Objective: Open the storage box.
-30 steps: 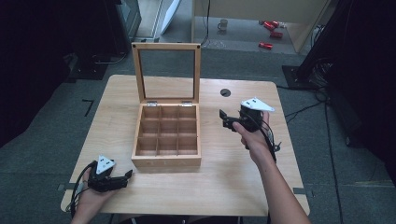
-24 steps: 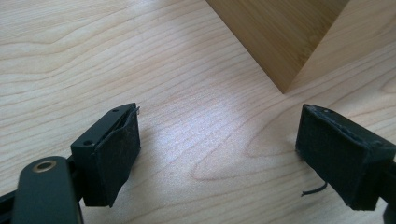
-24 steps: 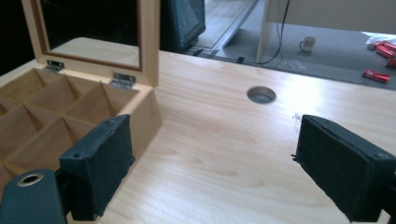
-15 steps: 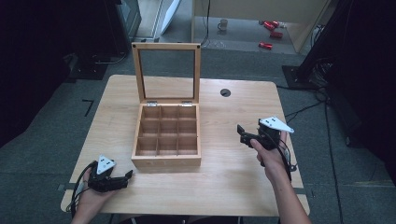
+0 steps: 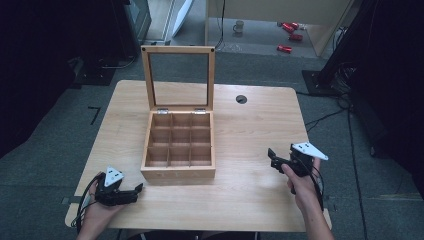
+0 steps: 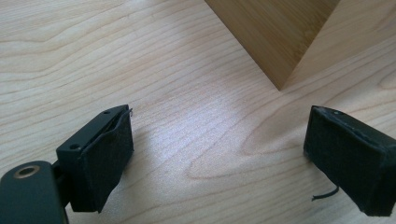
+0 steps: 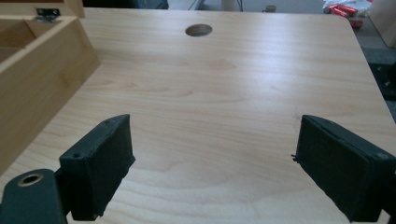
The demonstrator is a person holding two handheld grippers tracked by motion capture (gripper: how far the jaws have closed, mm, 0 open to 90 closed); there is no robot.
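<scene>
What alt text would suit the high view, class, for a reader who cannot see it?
An open wooden box with nine bare compartments sits mid-table, its glass lid upright. A left gripper and right gripper, both open, flank it near the front edge.

Dim, soft high view; brighter gripper views, pale glare on tabletop point(image 7: 261, 70).

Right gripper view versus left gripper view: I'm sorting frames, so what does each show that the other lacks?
The right gripper view alone has the round hole in the table, a hinge on the wooden box, and red things on the floor. The left gripper view alone has the box's lower corner close up. Both show the box's side, the table, and open jaws with nothing between them.
</scene>
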